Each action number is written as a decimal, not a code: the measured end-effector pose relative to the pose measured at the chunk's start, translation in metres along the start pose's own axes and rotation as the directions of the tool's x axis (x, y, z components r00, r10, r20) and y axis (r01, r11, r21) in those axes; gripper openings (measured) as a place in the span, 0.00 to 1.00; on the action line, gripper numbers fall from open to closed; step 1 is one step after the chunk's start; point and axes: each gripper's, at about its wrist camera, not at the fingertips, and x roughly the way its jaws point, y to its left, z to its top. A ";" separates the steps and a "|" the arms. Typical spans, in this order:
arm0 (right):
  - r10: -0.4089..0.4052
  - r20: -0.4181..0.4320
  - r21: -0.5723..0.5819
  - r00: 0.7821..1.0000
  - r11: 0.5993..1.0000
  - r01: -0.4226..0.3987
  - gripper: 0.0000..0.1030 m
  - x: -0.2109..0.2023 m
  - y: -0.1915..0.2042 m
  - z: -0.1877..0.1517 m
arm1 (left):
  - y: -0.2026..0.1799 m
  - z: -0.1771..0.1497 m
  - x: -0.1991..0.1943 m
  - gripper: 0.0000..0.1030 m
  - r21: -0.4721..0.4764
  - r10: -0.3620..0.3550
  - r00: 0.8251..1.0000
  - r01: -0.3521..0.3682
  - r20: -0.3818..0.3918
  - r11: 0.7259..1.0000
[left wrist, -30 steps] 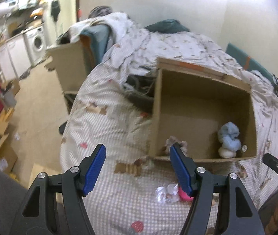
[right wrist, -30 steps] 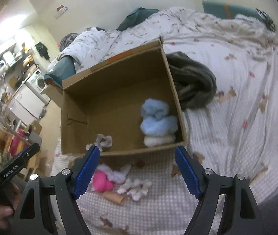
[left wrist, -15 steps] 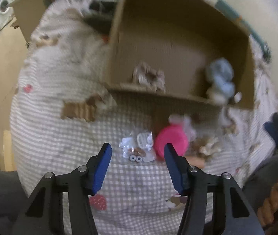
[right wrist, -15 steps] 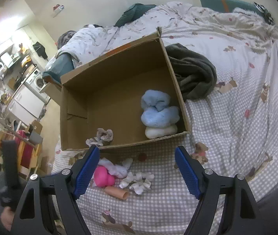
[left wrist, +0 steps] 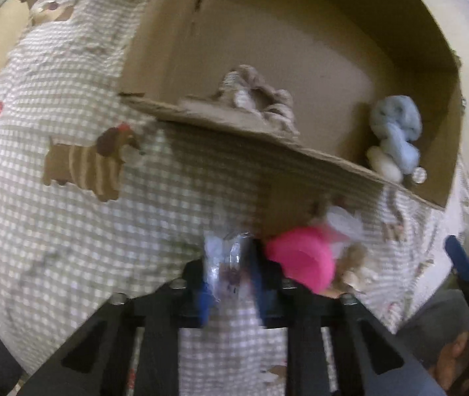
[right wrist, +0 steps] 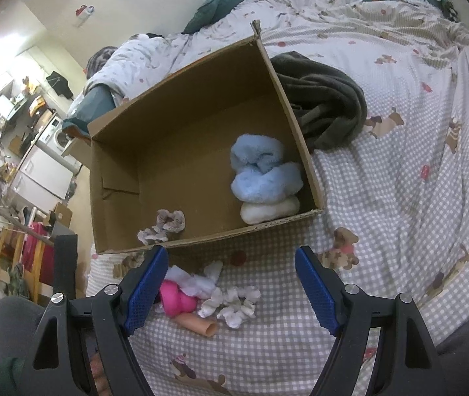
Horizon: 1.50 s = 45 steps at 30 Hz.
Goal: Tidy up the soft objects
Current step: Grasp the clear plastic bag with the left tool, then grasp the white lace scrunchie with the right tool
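An open cardboard box (right wrist: 175, 122) (left wrist: 300, 33) lies on the checked bed cover. Inside are a light blue plush (right wrist: 262, 171) (left wrist: 396, 132) on a white pad and a grey-beige scrunchie (right wrist: 165, 226) (left wrist: 257, 99). In front of the box lie a pink soft item (right wrist: 176, 298) (left wrist: 300, 260), white fluffy pieces (right wrist: 231, 303) and a tan tube (right wrist: 198, 325). My left gripper (left wrist: 231, 277) is shut on a small clear plastic packet (left wrist: 224, 264) beside the pink item. My right gripper (right wrist: 231, 283) is open above the pile, touching nothing.
A dark grey blanket (right wrist: 323, 99) lies right of the box. The bed cover (right wrist: 416, 165) stretches to the right with pillows at the back. The bed edge drops off to the left toward a floor with a washing machine (right wrist: 58, 137) and furniture.
My left gripper has dropped down to the bed and closed its fingers on the clear packet. My right gripper has stayed open and nearly still.
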 end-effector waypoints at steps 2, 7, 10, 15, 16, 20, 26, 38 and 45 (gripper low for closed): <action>-0.002 -0.003 0.001 1.000 1.000 0.002 0.82 0.001 -0.001 0.000 | -0.004 -0.003 -0.007 0.13 0.017 0.014 1.000 -0.015 0.024 1.000; -0.003 -0.011 0.018 1.000 1.000 0.003 0.82 0.002 -0.004 0.000 | -0.013 -0.013 -0.042 0.13 0.055 0.146 0.983 -0.153 0.114 0.987; -0.001 -0.057 0.034 0.998 0.999 0.003 0.82 0.010 -0.008 -0.004 | -0.026 -0.019 -0.071 0.13 0.097 0.182 0.965 -0.203 0.187 0.974; 0.000 -0.235 0.033 0.972 0.999 0.008 0.82 0.045 -0.006 -0.015 | -0.045 -0.030 -0.103 0.13 0.212 0.216 0.931 -0.284 0.293 0.935; -0.006 -0.267 0.019 0.964 1.000 0.012 0.82 0.053 -0.003 -0.017 | -0.046 -0.031 -0.104 0.13 0.224 0.224 0.923 -0.301 0.313 0.927; -0.038 -0.360 -0.058 0.932 0.998 0.018 0.82 0.079 0.010 -0.029 | -0.031 -0.026 -0.098 0.13 0.203 0.249 0.913 -0.323 0.322 0.924; -0.105 -0.382 -0.156 0.918 0.987 0.047 0.81 0.098 0.024 -0.037 | -0.026 -0.018 -0.086 0.13 0.162 0.234 0.923 -0.293 0.306 0.942; -0.099 -0.347 -0.189 0.933 0.981 0.034 0.20 0.096 0.026 -0.035 | -0.021 -0.017 -0.088 0.13 0.131 0.226 0.924 -0.276 0.310 0.952; 0.056 -0.123 -0.046 0.991 0.997 -0.062 0.20 0.025 0.012 -0.014 | 0.000 -0.016 -0.110 0.13 0.030 0.197 0.915 -0.222 0.353 0.975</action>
